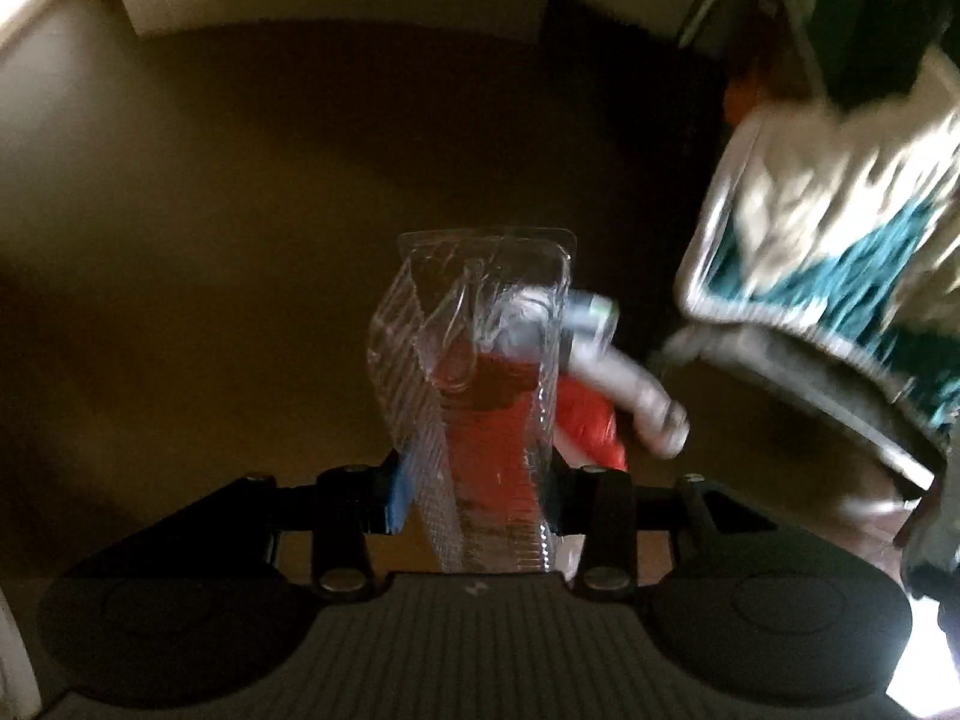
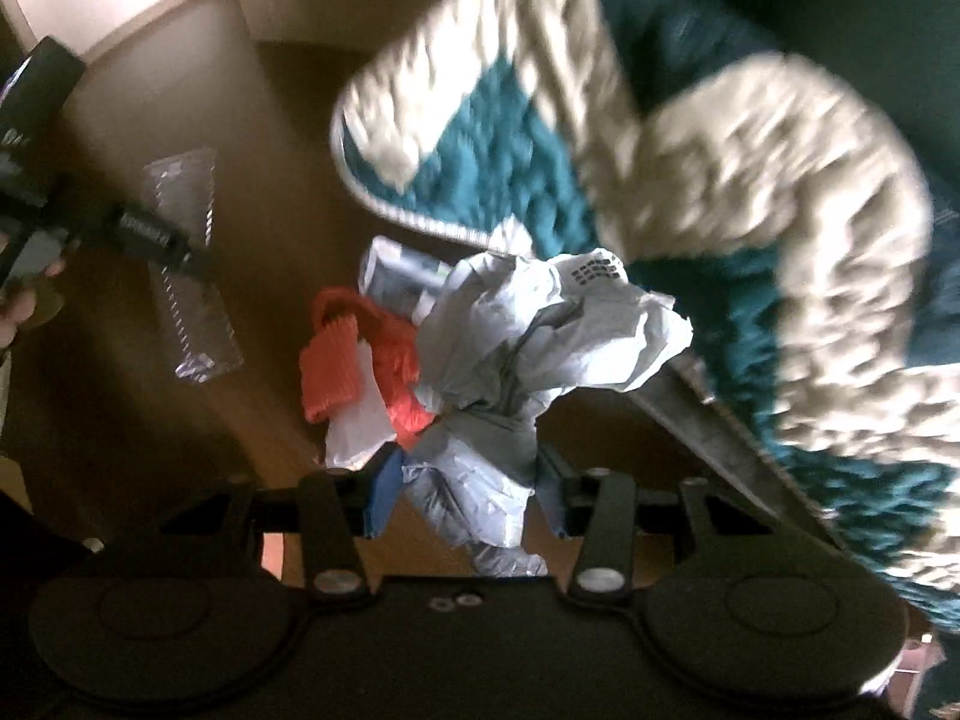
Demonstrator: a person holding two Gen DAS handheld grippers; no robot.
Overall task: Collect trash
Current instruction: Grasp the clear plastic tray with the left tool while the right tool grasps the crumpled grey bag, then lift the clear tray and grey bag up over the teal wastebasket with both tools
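The left tongs [image 1: 474,498] are clamped on a clear plastic clamshell container [image 1: 480,384], which stands up between the fingers and reaches forward over the brown floor [image 1: 210,240]. Just past it, to the right, lie an orange mesh bag [image 1: 591,420] and a white rolled piece of trash [image 1: 624,378]. The right tongs [image 2: 462,504] grip a crumpled grey-white plastic bag [image 2: 528,348] that fans out ahead of the fingers. The orange mesh bag [image 2: 354,354] lies on the floor just left of that bag, and a teal-and-cream rug [image 2: 720,192] spreads beyond, blurred.
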